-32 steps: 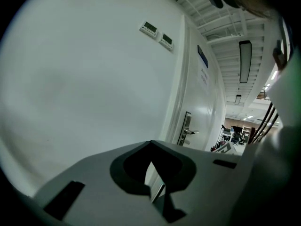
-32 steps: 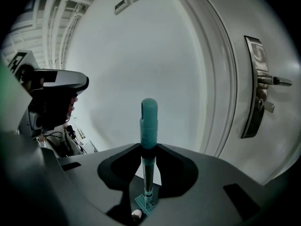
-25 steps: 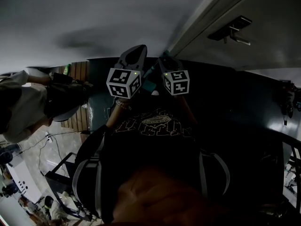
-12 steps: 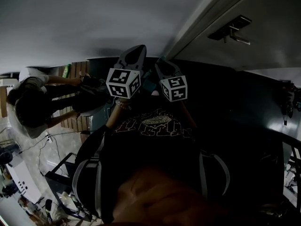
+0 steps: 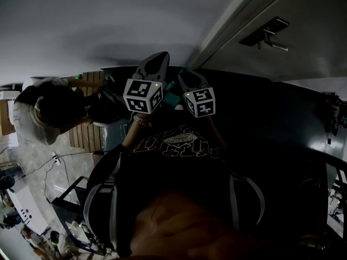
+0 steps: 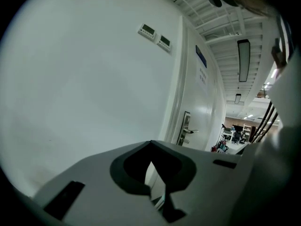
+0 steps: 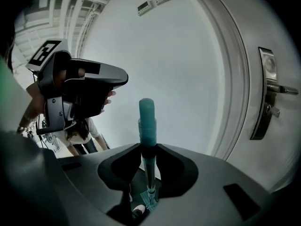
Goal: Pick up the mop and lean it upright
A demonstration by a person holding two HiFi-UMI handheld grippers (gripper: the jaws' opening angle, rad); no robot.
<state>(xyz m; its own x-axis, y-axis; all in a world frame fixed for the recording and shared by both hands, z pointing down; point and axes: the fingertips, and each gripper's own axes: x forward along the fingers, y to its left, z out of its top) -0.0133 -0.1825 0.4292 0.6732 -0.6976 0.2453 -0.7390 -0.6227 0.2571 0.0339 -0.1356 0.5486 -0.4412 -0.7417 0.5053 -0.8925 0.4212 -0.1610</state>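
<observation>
The mop's teal handle (image 7: 146,121) stands upright against a white wall, and its head (image 7: 149,202) rests on the dark floor far below. My right gripper (image 7: 148,147) is shut on the handle a little under its top. In the head view the right gripper (image 5: 188,81) is raised in front of my chest, with a bit of the teal handle (image 5: 172,98) beside it. My left gripper (image 5: 154,64) is held up close to the left of it, apart from the mop. Its jaws (image 6: 150,145) are shut on nothing and point at the wall.
A white door with a lever handle (image 7: 273,91) is just right of the mop. Two small wall panels (image 6: 155,36) sit high on the wall. Another person (image 5: 49,110) bends over at the left, near wooden slats and cables on the floor.
My right gripper has shifted slightly left and down with the mop handle. The person at the left has moved closer. My left gripper has stayed put.
</observation>
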